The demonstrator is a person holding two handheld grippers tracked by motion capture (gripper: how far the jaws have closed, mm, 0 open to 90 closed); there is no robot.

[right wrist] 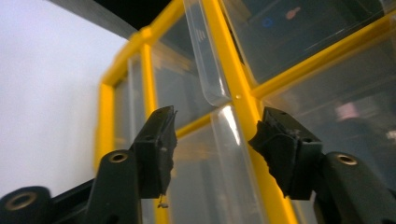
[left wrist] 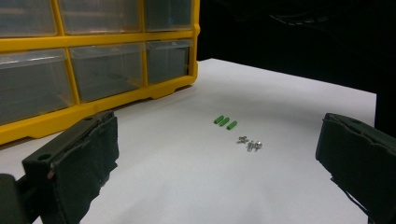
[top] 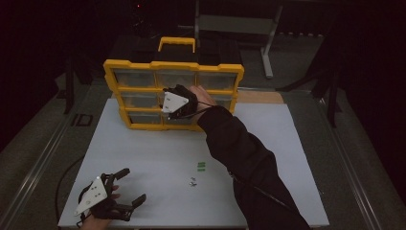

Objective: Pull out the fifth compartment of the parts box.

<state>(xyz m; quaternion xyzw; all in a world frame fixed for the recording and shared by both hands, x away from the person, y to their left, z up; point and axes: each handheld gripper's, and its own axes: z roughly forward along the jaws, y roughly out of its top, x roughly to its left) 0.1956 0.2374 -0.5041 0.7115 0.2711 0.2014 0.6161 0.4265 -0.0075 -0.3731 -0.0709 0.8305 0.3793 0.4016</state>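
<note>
The yellow plastic organizer with clear drawers point(top: 143, 67) is standing upright at the far edge of the table, and the right gripper point(top: 176, 103) is reaching to its middle row. In the right gripper view, the clear drawer lip point(right wrist: 212, 79) is lying between the two black jaws, which are standing apart and not yet touching it. To do this step well, I think the jaws should be closing squarely on the lip, not on the yellow frame bar point(right wrist: 233, 98) just beside it, and then pulling straight toward the near side so the drawer is not jamming.

The left gripper point(top: 127, 189) is resting at the near left corner, its jaws wide and holding nothing. Near the middle of the table, three small green plastic plugs point(left wrist: 224, 122) and some little silver screws point(left wrist: 250, 143) are lying close together.

The surface is a white flat board point(top: 143, 153) on a grey bench. The room around is dark; a grey metal stand point(top: 268, 43) is showing behind.
</note>
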